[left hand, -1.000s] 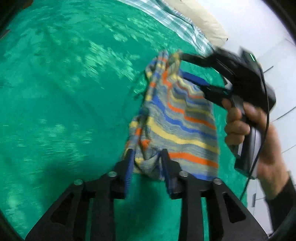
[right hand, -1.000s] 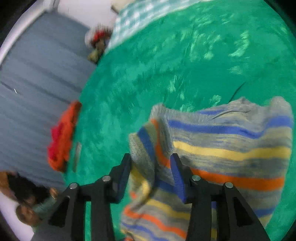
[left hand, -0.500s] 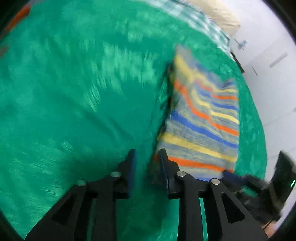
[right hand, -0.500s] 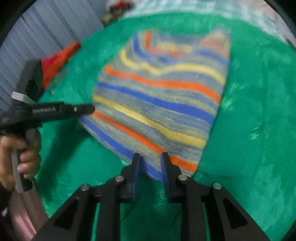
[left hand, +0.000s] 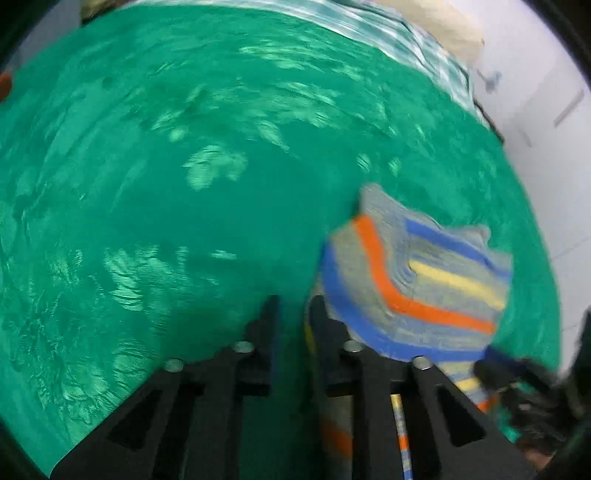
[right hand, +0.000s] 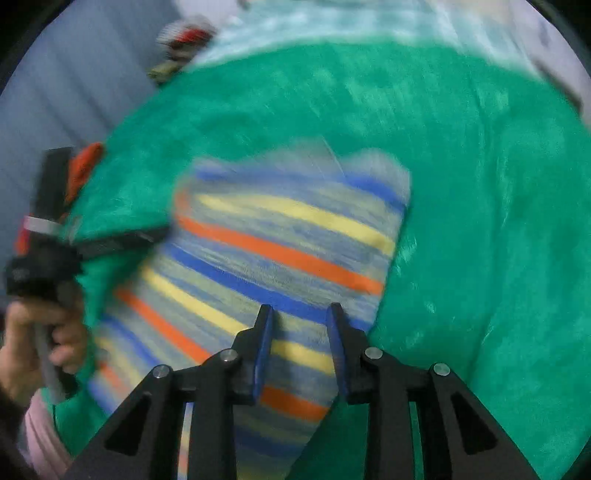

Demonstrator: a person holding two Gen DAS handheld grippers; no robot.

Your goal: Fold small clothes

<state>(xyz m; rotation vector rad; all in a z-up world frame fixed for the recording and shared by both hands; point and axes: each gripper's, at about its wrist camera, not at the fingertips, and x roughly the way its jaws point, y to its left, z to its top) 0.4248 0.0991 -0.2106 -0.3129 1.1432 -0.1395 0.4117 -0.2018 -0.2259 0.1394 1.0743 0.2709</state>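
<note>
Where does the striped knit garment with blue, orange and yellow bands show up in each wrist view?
Left wrist view: the striped knit garment sits lower right, bunched just right of the gripper's fingers.
Right wrist view: the garment fills the centre and lower left, spread out and running under the gripper's fingers.
Shared landmark: the green plush blanket it lies on.

The striped garment (right hand: pixel 280 251) lies on the blanket (right hand: pixel 480 221), checked sheet (left hand: pixel 388 33) behind.
</note>
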